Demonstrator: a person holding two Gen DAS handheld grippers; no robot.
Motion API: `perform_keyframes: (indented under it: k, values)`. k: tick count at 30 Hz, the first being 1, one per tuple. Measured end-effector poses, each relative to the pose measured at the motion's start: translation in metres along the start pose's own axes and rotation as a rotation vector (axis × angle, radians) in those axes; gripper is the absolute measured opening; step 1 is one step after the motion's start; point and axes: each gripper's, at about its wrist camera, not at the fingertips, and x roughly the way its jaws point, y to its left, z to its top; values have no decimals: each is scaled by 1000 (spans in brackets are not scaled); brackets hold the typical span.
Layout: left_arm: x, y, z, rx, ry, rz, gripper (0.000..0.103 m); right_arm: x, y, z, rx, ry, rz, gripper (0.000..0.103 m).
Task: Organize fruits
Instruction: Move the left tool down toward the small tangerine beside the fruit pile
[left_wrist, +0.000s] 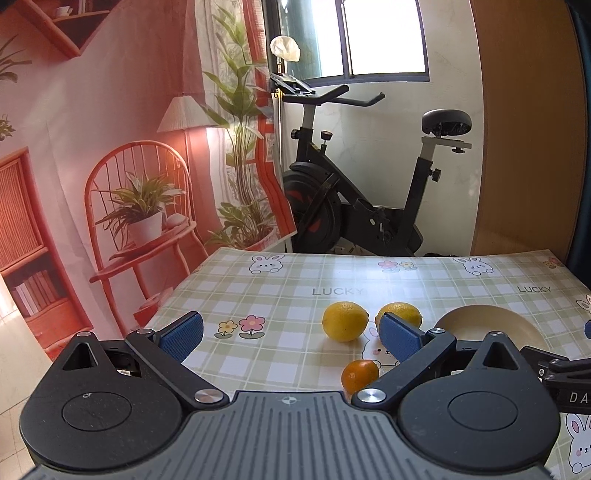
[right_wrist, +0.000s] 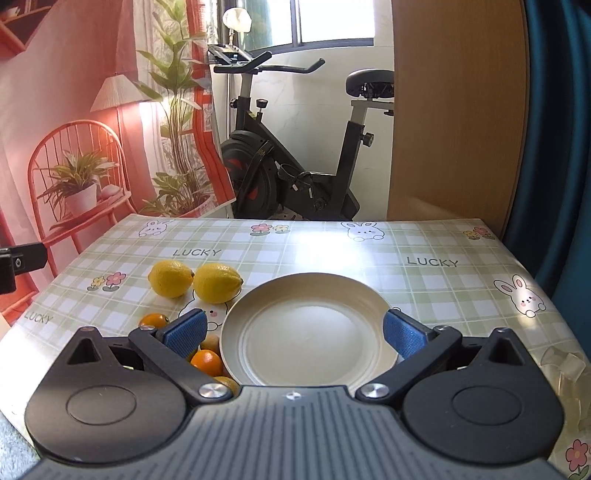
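Two yellow lemons (right_wrist: 170, 278) (right_wrist: 218, 283) lie side by side on the checked tablecloth, left of an empty cream plate (right_wrist: 306, 332). Several small oranges (right_wrist: 206, 362) lie by the plate's left rim, partly hidden behind my right gripper's left finger (right_wrist: 184, 336). My right gripper (right_wrist: 293, 334) is open and empty, hovering over the plate's near side. In the left wrist view the lemons (left_wrist: 345, 320) (left_wrist: 400, 312), one orange (left_wrist: 360, 376) and the plate (left_wrist: 480, 323) show. My left gripper (left_wrist: 291, 336) is open and empty, left of the fruit.
The table (right_wrist: 424, 243) ends at a far edge with an exercise bike (right_wrist: 295, 158) behind it. A wooden panel (right_wrist: 458, 110) stands at the back right. A crumpled clear wrapper (right_wrist: 565, 369) lies at the table's right. A printed backdrop (left_wrist: 110, 147) hangs on the left.
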Motion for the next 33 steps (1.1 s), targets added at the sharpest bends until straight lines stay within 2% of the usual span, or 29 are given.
perform_keyframes:
  k: [5, 9, 14, 18, 23, 33]
  values:
    - [7, 2, -6, 2, 27, -7, 102, 8, 5, -4, -5, 19, -1, 103]
    - [10, 2, -12, 10, 43, -6, 98, 20, 8, -5, -34, 82, 10, 103]
    - [11, 5, -16, -28, 90, -73, 98, 20, 8, -12, -35, 73, 30, 103]
    - [7, 4, -23, -28, 77, -92, 98, 19, 1, -18, 22, 67, 82, 103]
    - [10, 6, -30, -67, 94, -214, 97, 18, -3, -25, 76, 93, 170, 103]
    - [2, -6, -39, -15, 85, -183, 97, 11, 5, -30, 32, 105, 138, 103]
